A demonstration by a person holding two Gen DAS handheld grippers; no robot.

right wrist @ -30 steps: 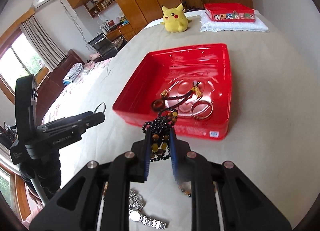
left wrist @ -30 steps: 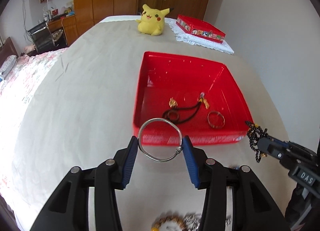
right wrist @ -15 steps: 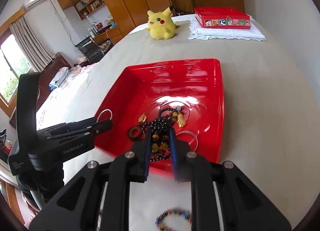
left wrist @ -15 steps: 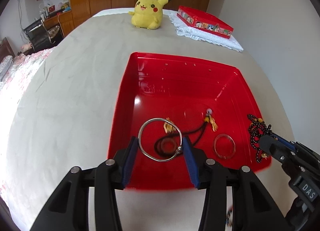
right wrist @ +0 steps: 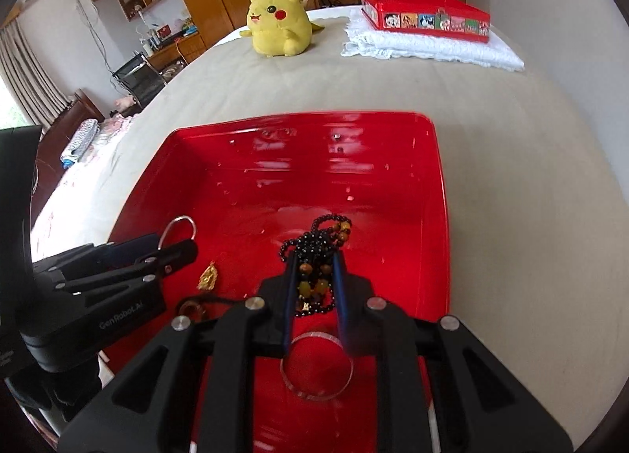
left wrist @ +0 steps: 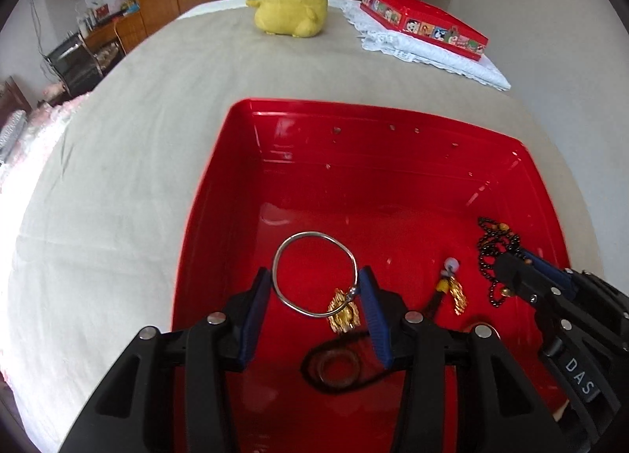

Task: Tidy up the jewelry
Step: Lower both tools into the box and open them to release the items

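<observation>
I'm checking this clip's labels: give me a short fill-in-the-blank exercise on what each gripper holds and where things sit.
1. The left gripper is shut on a silver ____.
2. The right gripper is shut on a string of mostly ____ beads.
3. Both grippers are above the red ____, where a gold pendant already lies.
4. The decorated red box rests on a folded ____ cloth.

Missing words: bangle; black; tray; white
</observation>
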